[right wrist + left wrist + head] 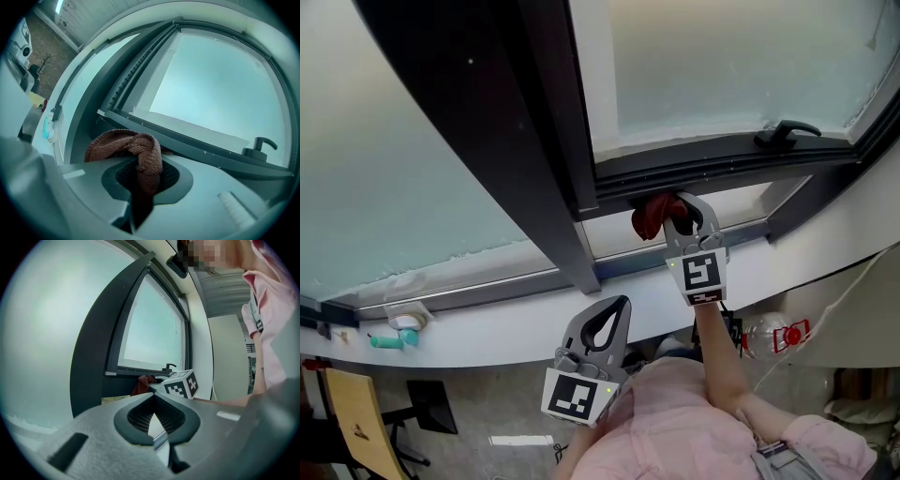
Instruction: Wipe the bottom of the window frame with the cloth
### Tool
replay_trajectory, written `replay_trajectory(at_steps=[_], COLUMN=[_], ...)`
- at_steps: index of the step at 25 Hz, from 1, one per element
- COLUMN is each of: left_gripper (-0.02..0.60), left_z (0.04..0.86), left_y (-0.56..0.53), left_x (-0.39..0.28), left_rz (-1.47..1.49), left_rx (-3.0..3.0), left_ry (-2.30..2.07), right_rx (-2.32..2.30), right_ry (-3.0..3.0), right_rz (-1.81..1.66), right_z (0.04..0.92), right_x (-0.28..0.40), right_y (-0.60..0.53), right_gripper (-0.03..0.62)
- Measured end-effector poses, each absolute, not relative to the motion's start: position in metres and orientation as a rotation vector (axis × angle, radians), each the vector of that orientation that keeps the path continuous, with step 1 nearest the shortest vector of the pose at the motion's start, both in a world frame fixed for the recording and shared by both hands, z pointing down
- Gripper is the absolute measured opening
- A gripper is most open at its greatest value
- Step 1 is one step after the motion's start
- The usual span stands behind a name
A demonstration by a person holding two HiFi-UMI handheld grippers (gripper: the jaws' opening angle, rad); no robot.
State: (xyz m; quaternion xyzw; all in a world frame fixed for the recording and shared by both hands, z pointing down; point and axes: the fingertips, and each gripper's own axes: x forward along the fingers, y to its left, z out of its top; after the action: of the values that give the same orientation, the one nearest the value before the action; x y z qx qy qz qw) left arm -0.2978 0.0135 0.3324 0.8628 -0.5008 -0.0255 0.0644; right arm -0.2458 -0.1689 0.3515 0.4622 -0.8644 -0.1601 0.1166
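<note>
A red-brown cloth (650,217) is pressed against the dark bottom rail of the window frame (694,165), just right of the thick vertical post. My right gripper (679,203) is shut on the cloth, which bunches over the jaws in the right gripper view (138,143). My left gripper (618,304) hangs lower and to the left, below the white sill (516,323), shut with nothing in it. In the left gripper view the shut jaws (153,394) point toward the cloth (142,385) and the right gripper's marker cube (182,384).
A black window handle (787,133) sits on the rail to the right. A teal object (394,340) and a tape roll (407,320) lie on the sill at far left. A plastic bottle (768,336) and a yellow chair (356,412) stand below.
</note>
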Motion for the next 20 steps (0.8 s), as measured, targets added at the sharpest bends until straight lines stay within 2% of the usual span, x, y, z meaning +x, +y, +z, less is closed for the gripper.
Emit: replay_trajectory(at_steps=[20], left_gripper=[-0.003], left_z=[0.33], left_y=[0.012], left_x=[-0.299], left_rz=[-0.087], left_rx=[2.629], left_ry=[-1.474], right_rx=[1.472], right_ry=[-2.472], right_rz=[-0.419], right_z=[0.348], right_x=[-0.218], right_y=[-0.18], right_gripper=[0.052])
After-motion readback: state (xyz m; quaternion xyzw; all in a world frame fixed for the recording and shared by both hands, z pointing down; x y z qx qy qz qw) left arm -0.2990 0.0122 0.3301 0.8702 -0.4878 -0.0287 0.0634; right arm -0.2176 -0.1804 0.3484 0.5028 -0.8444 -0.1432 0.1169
